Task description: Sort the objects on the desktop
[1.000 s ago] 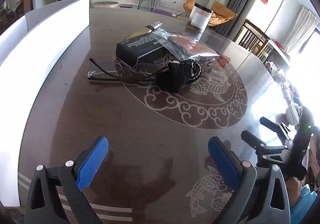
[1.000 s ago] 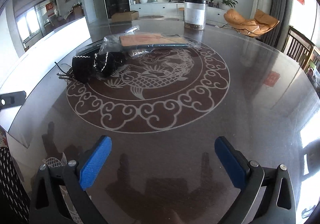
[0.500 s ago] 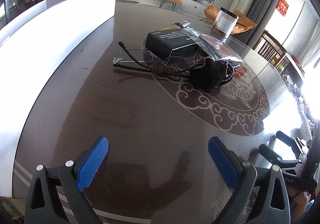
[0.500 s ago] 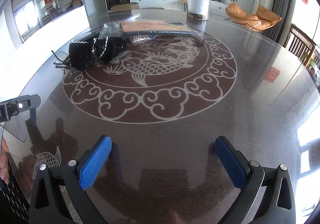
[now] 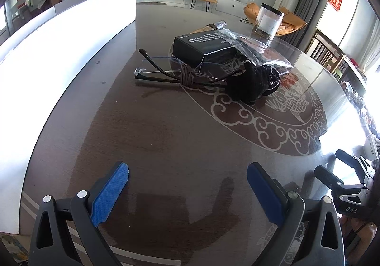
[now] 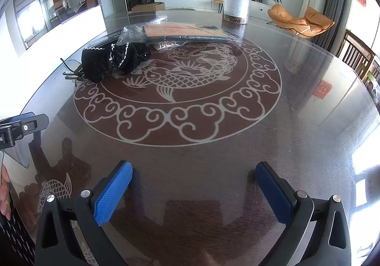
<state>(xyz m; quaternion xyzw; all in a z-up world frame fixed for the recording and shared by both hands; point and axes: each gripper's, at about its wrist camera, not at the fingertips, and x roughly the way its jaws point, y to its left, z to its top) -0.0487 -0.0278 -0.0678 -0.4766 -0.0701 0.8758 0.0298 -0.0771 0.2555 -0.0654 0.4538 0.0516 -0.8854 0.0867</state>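
Glossy desk (image 5: 166, 137) with a fish medallion: glasses (image 5: 166, 71), black pouch (image 5: 251, 83), box (image 5: 201, 47) and bag (image 6: 185, 33) cluster mid-desk. Left gripper (image 5: 187, 182) and right gripper (image 6: 193, 182) hover short of them, fingers spread wide, grasping nothing.

On the surface (image 5: 166, 137), the glasses (image 5: 166, 71) lie nearest the left gripper's view, with a knotted cord (image 5: 187, 77) across them. Right of them sits the fabric bundle (image 5: 251, 83), touching them. Behind both lies the box (image 5: 201, 48), and the plastic bag (image 5: 256, 49) rests partly on it. The jar (image 5: 267, 21) stands farthest back.
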